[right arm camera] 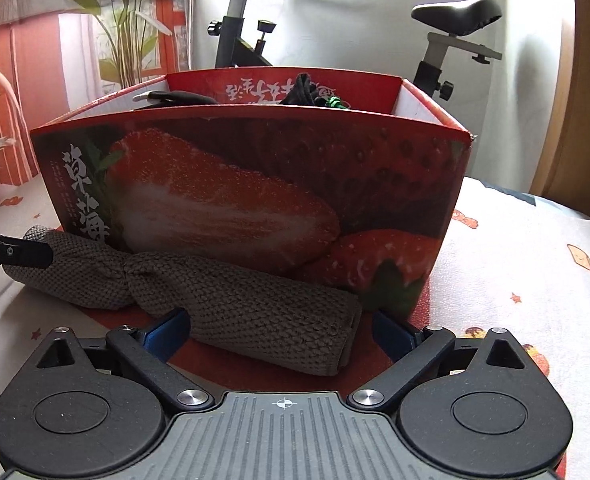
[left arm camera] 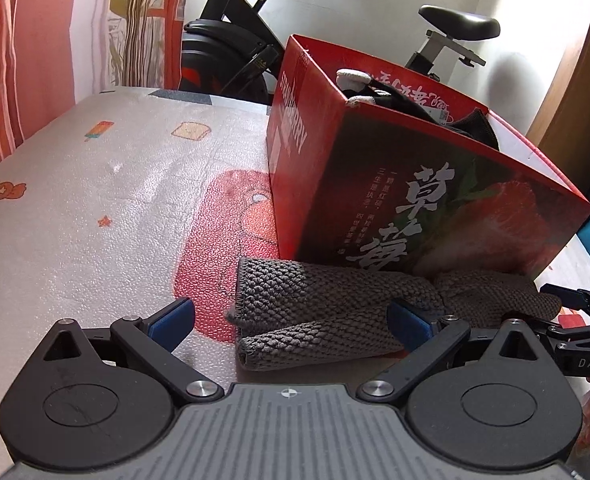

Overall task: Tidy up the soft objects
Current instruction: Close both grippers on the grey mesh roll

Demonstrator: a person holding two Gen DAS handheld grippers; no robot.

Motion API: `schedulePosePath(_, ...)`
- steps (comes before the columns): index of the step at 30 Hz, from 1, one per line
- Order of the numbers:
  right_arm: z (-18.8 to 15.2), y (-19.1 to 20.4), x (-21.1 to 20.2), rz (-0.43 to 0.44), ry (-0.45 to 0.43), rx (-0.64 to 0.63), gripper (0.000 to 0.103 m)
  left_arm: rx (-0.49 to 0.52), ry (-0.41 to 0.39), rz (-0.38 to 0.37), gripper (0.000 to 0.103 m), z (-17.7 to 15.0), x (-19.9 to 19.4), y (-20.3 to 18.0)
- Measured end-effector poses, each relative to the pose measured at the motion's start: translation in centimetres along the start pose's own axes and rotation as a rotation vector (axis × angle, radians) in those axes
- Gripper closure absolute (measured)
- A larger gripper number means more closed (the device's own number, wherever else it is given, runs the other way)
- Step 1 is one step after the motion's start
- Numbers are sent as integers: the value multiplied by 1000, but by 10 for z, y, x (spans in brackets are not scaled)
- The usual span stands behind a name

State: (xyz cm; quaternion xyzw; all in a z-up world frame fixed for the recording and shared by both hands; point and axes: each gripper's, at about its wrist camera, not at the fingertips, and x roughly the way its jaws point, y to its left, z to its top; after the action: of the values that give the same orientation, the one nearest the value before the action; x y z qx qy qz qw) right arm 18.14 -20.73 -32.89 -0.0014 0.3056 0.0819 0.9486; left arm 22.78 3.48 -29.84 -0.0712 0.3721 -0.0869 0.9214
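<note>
Both grippers, left (left arm camera: 291,322) and right (right arm camera: 279,330), gape around the cloth (right arm camera: 231,304); closing unevenly risks dragging it against the box (right arm camera: 255,184).

The left black-and-grey hand-held tongs (left arm camera: 291,322) have two matte black teardrop housings, each with a round disc set in its face and a triangular cut-out near its tip, flanking a grey ribbed plate marked with a small white crosshair. Black link bars pinned with silver round-headed screws run out to blue rubber-faced fingers (left arm camera: 173,318). The right black-and-grey hand-held tongs (right arm camera: 281,330) are built alike, and in the left wrist view their black linkage bears the white letters "DAS".
</note>
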Motion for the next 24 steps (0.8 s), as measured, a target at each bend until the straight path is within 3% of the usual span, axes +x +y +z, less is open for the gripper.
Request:
schedulePosePath(4, 1, 0, 13, 12, 18, 17, 12, -10, 8, -31, 2, 1, 6, 1)
schedulePosePath(6, 0, 0, 17, 10, 22, 27, 17, -5, 6, -45, 8, 0, 7, -1)
schedulePosePath(10, -4, 5, 22, -5, 20, -8, 18, 15, 4, -38, 26, -4, 8, -2)
schedulePosePath(12, -6, 9, 21, -12, 16, -26, 25, 14, -8, -46, 33, -7, 5, -2)
schedulePosePath(15, -10, 16, 18, -15, 2, -48, 37, 13, -14, -53, 53, -11, 1, -2)
schedulePosePath(17, -13, 22, 15, -14, -8, -73, 43, 14, -9, -68, 72, -13, -2, -3)
schedulePosePath(24, -23, 42, 6, -18, -33, -166, 68, 31, -10, -84, 82, -23, -13, -8)
